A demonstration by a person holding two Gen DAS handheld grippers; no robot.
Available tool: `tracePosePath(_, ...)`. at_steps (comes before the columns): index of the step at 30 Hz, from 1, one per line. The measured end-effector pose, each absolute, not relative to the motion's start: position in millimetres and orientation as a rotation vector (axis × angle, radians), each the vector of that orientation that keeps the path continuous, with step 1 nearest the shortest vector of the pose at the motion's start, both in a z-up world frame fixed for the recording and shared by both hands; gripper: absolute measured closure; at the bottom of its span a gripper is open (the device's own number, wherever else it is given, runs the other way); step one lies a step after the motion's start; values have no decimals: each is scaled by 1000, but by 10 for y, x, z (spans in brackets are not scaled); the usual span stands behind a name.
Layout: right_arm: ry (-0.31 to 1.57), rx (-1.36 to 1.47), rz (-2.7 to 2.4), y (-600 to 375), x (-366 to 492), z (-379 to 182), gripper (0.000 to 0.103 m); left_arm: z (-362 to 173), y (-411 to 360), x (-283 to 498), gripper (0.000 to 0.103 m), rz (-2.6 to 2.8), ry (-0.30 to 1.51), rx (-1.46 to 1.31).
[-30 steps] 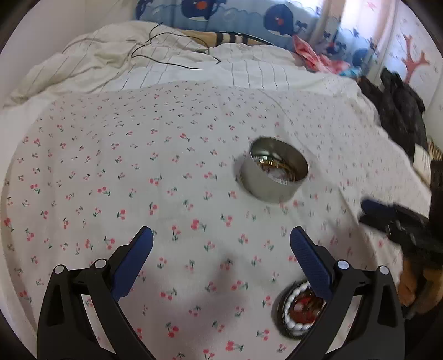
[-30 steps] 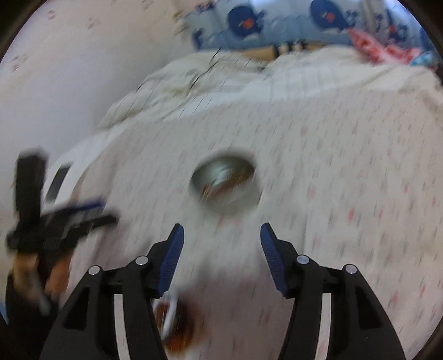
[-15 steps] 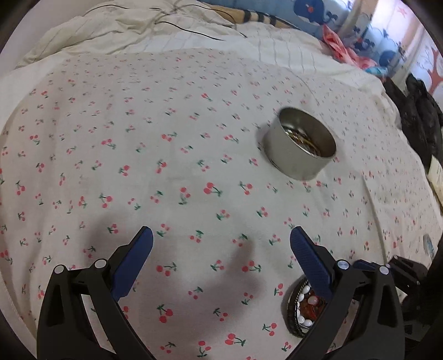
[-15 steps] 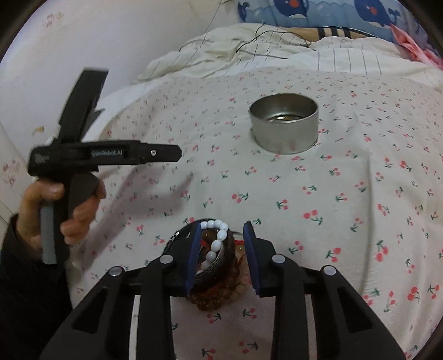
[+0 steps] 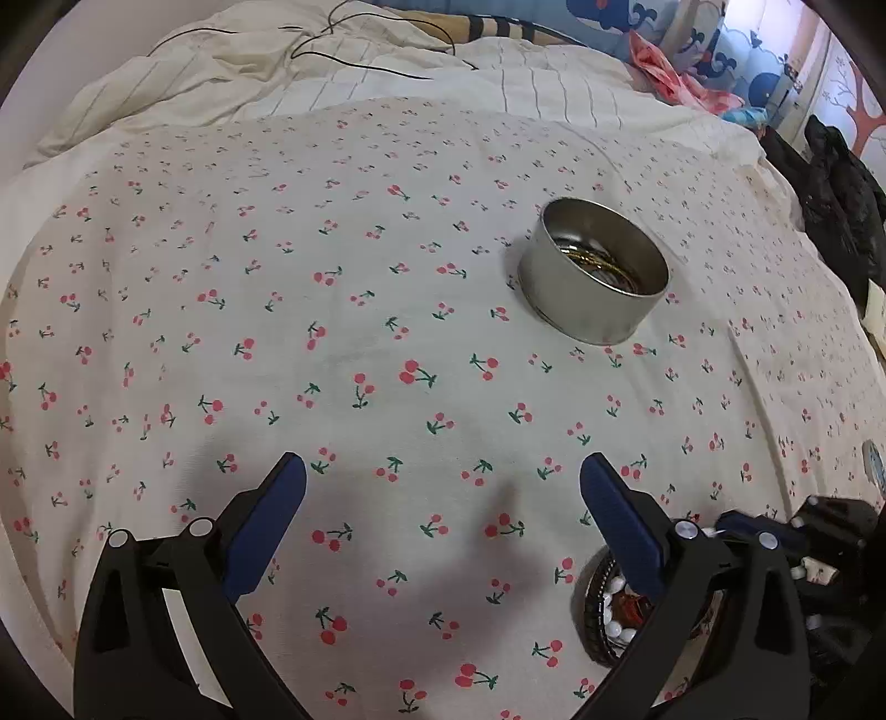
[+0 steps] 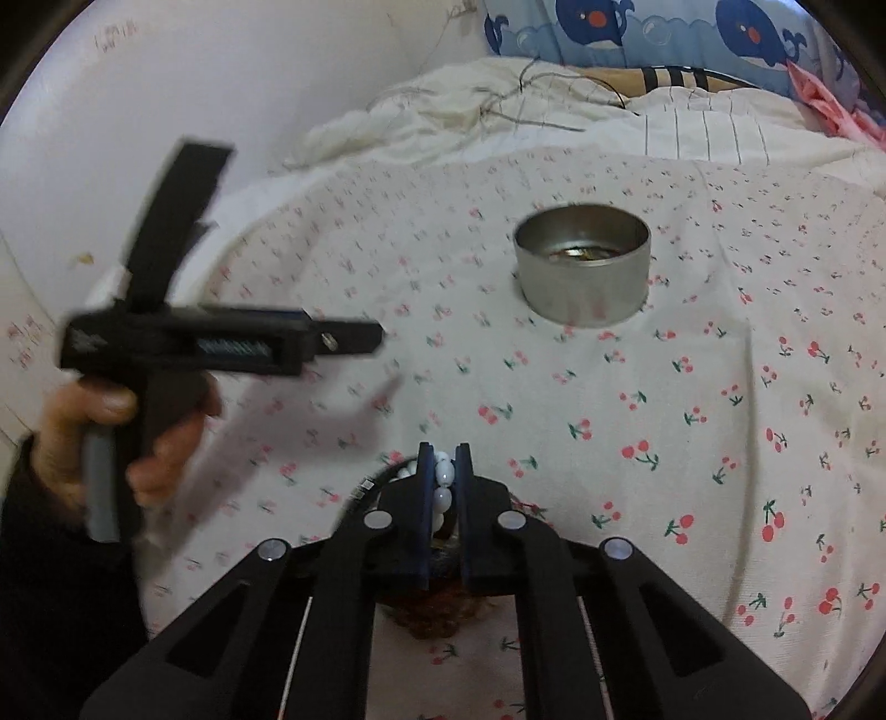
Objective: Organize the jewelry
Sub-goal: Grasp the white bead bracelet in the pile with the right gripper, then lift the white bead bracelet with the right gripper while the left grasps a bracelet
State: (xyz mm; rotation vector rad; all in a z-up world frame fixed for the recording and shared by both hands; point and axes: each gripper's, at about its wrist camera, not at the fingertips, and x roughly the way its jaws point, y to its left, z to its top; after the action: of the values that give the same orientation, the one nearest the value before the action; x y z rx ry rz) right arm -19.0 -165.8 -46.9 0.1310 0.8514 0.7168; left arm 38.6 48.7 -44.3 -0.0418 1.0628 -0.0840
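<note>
A round metal tin [image 5: 595, 271] with gold-coloured jewelry in its bottom stands on the cherry-print sheet [image 5: 360, 332]. A pile of bracelets [image 5: 606, 609] lies near the front edge: white beads, a dark band and red-brown beads [image 6: 437, 617]. My right gripper [image 6: 443, 451] is over the pile. Its jaws are closing, and the white bead bracelet [image 6: 443, 479] is pinched between the pads. My left gripper [image 5: 443, 471] hovers open over bare sheet just left of the pile, with nothing between its fingers. In the right wrist view the left gripper [image 6: 376, 332] shows side-on, held by a hand [image 6: 83, 421].
Crumpled striped bedding with a thin black cable [image 5: 360, 61] lies behind the sheet. Whale-print pillows [image 6: 664, 27] line the headboard. Dark clothing [image 5: 830, 199] is heaped at the right edge, and a white wall [image 6: 221, 83] stands on the left.
The right gripper moved forward over the bracelet pile, and its jaws narrowed from wide apart to pinching the white beads. The left gripper tilted a little but stayed in place, still open.
</note>
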Motion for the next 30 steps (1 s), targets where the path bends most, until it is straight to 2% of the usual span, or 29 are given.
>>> tracePosePath(8, 828, 218, 658, -1899, -94, -378, 95, -461, 373, 361, 8, -133, 1071, 3)
tracePosePath(17, 955, 317, 341, -2428, 253, -706, 95, -552, 121, 266, 8, -336, 1138, 15)
tracePosePath(25, 1022, 308, 334, -2408, 277, -843, 94, -736, 74, 176, 8, -418, 1223, 7)
tracePosePath(30, 1037, 315, 347, -2404, 293, -871, 87, -854, -8, 103, 11, -346, 1219, 137)
